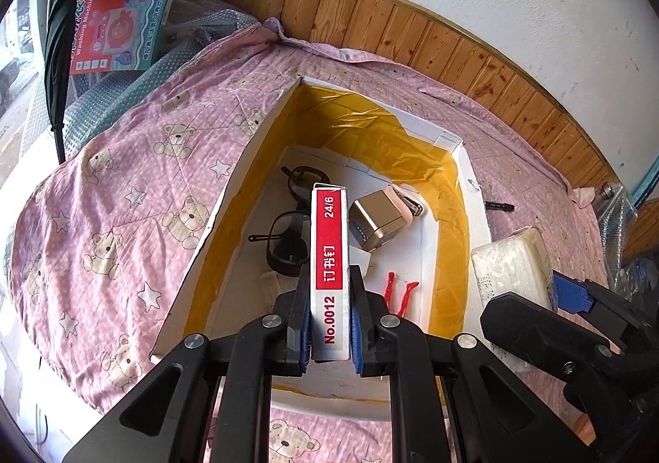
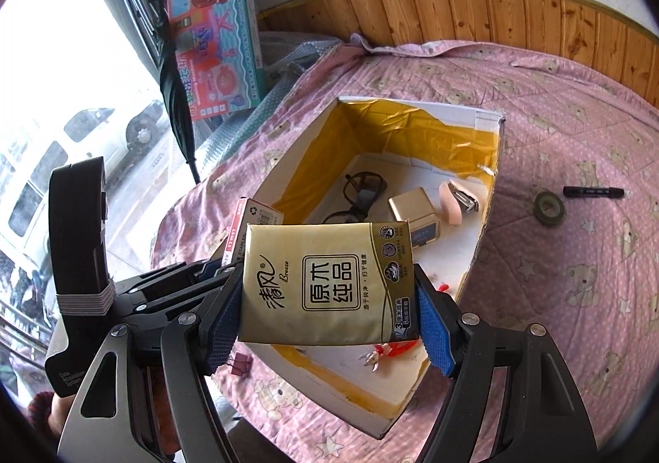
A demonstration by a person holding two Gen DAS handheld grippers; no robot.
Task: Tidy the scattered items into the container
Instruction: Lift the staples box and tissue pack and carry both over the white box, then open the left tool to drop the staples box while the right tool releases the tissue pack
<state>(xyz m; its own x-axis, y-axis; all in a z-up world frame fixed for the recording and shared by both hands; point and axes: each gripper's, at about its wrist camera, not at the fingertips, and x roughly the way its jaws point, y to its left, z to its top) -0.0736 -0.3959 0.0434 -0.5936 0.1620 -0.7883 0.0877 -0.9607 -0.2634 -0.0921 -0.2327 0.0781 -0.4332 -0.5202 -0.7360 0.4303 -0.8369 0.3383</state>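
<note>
- The left gripper (image 1: 329, 323) is clamped on a slim red-and-white cardboard box of staples (image 1: 329, 269), gripped near its lower end, so most of the box juts out past the fingertips.
- The right gripper (image 2: 329, 310) pinches a soft gold-wrapped pack of paper tissues (image 2: 327, 284) by its two side edges.
- Both loads hang over the near end of the white cardboard container lined with yellow tape (image 1: 447, 216).
- Risks, as I judge them: the two grippers sit close together, so they could knock as they lower. The staple box, held low, may pivot or tip on release. The tissue pack is squashy and could buckle or slip.
- Either load could land on the black-framed glasses (image 1: 288, 240), gold metal cube (image 1: 377, 222) or red plastic clips (image 1: 399, 296) already inside.
- The staple box's long axis runs straight forward along the fingers, its free end towards the container's far wall.
- The tissue pack's printed face is towards the right camera; its long axis spans the jaws.
- A black marker pen (image 2: 593, 192) and dark tape roll (image 2: 549, 208) lie outside on the pink bear-print quilt (image 2: 576, 277).
</note>
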